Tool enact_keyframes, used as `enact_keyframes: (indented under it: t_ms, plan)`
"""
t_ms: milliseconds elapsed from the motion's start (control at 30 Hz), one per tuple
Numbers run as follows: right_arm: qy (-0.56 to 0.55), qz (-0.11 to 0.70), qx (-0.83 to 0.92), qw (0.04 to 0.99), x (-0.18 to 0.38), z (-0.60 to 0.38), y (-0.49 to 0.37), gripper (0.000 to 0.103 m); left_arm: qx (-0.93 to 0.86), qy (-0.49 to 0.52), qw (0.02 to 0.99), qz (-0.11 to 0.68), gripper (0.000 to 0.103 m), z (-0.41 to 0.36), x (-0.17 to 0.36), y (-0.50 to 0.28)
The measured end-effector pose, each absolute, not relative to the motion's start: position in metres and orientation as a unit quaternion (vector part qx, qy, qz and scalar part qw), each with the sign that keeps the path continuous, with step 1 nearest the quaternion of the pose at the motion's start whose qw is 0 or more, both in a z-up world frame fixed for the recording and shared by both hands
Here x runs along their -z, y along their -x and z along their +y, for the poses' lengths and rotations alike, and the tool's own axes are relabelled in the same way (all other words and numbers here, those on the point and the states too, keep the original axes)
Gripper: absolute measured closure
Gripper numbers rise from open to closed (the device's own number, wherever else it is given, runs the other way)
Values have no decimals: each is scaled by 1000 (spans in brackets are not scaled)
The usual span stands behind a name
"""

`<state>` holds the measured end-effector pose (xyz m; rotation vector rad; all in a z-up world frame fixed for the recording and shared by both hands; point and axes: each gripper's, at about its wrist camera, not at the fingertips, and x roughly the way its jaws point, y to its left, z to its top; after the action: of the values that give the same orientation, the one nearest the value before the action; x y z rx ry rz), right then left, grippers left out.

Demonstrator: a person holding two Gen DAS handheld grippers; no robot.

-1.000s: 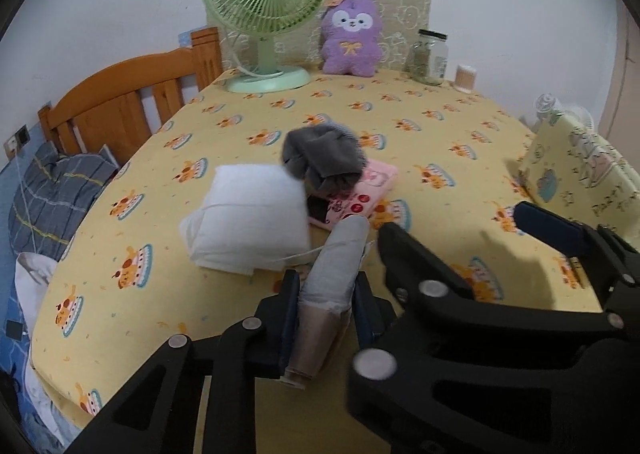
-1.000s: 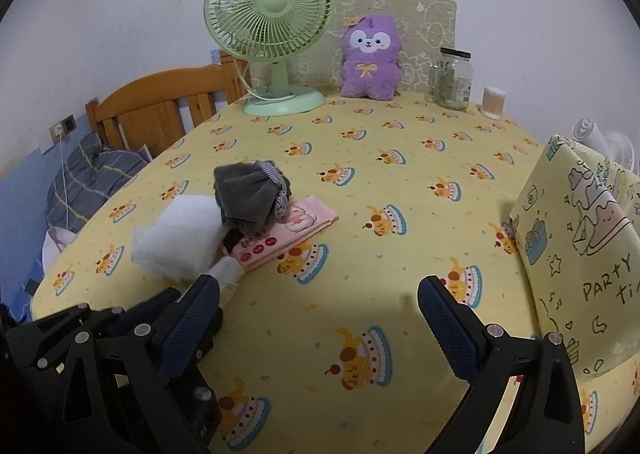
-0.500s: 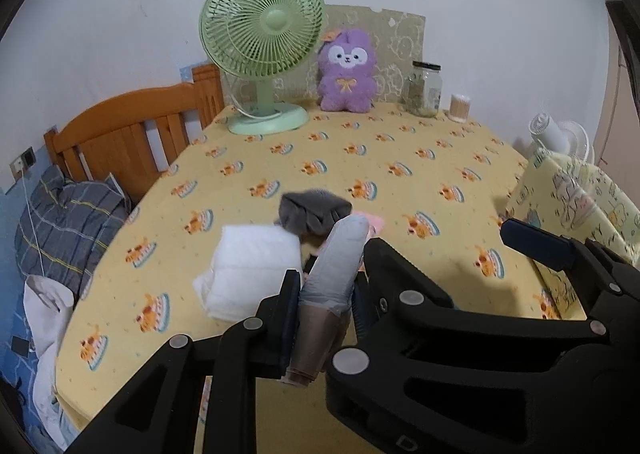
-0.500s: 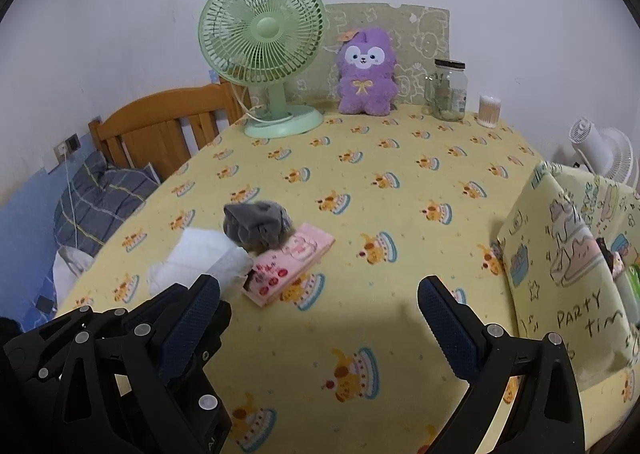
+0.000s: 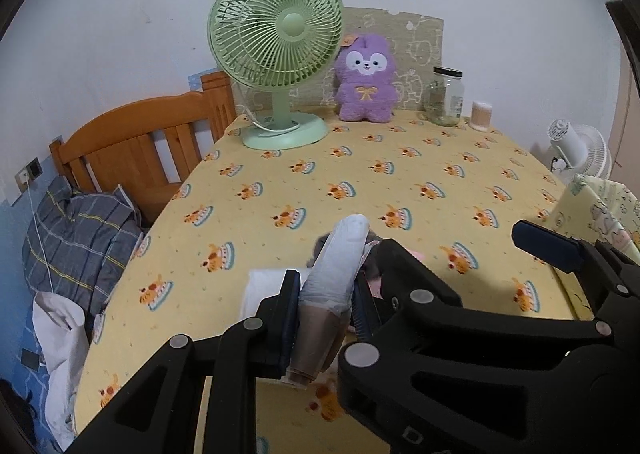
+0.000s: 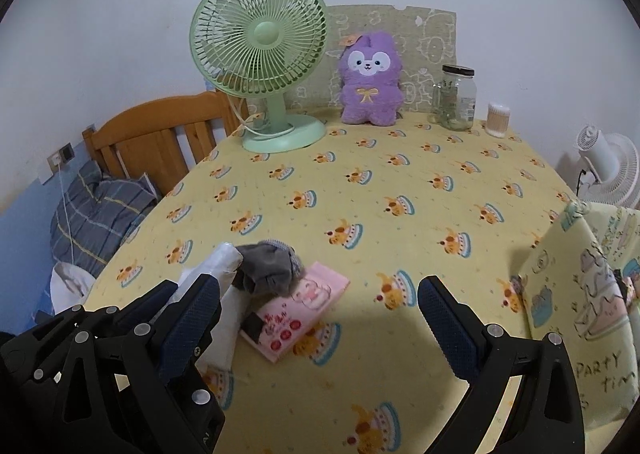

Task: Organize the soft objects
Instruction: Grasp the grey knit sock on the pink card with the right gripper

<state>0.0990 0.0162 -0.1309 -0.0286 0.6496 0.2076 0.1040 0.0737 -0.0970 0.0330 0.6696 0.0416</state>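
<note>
My left gripper [image 5: 326,296] is shut on a rolled pale grey cloth [image 5: 340,258] with a brown end, held up over the near part of the yellow table [image 5: 400,182]. Below it lie a folded white cloth [image 5: 260,286], a grey sock bundle [image 6: 268,268] and a flat pink packet [image 6: 300,310]; the bundle rests partly on the packet. My right gripper [image 6: 316,298] hangs open above the packet with nothing between its fingers. A yellow printed fabric bag [image 6: 580,294] stands at the right edge.
At the back of the table stand a green fan [image 6: 260,54], a purple plush [image 6: 370,82], a glass jar [image 6: 454,98] and a small swab pot [image 6: 498,120]. A wooden headboard [image 5: 140,142] and plaid bedding [image 5: 76,242] lie left; a white fan [image 6: 608,166] right.
Both grippers have risen and drawn back from the table, so the cloths and packet look smaller and lower. The left one has kept its hold on the roll; the right one has stayed open.
</note>
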Motion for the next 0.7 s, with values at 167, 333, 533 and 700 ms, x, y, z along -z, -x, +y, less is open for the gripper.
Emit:
enact_keyframes:
  t_ms: [167, 333, 533, 700]
  plan:
    - [13, 322, -93, 942, 133, 25, -112, 2, -29, -17, 943, 332, 78, 83, 99, -119]
    - [14, 326, -93, 941, 135, 34, -127, 7, -45, -22, 941, 335, 78, 94, 101, -133]
    - [13, 350, -95, 932, 146, 43, -145, 12, -48, -23, 935, 351, 78, 105, 112, -148]
    - [23, 368, -111, 923, 157, 51, -158, 14, -39, -14, 929, 368, 78, 109, 121, -157]
